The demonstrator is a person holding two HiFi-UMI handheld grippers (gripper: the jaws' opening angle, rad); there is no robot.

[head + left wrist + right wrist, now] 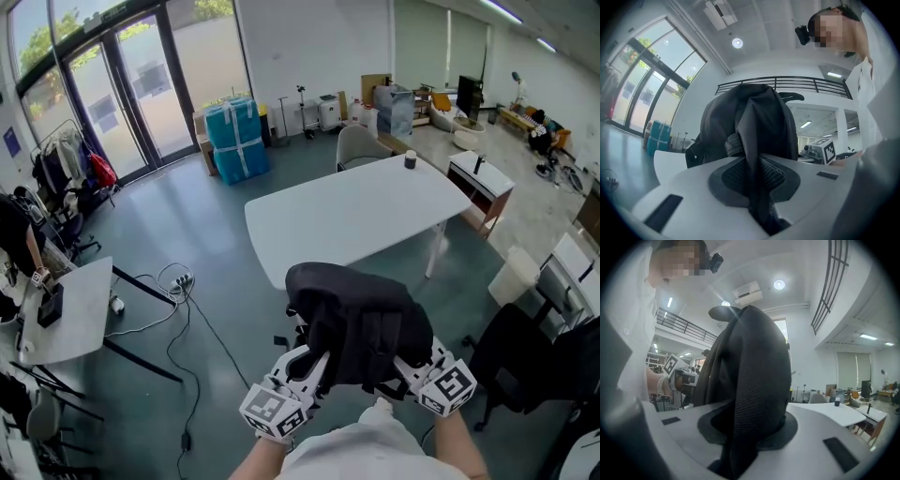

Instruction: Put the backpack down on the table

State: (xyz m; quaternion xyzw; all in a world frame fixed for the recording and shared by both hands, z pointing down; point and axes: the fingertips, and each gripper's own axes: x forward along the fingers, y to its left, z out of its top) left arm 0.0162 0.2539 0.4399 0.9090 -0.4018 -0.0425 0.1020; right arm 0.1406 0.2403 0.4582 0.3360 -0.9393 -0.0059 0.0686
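Up in air, short of table (pixel 349 214), backpack (pixel 361 323) hangs off my left gripper (pixel 305 367) and right gripper (pixel 408 366), both pinching fabric folds. Soft, floppy, guessing fairly light; thick strap webbing (pixel 733 145) safest hold.

Ahead of me a stack of teal wrapped boxes (pixel 236 139) stands by the far wall. Left of the stack I see glass doors (pixel 122 94) and a clothes rack (pixel 67 159). Right of it stands a grey chair (pixel 359 145). Nearer me than the stack, cables (pixel 173 281) trail on the floor.
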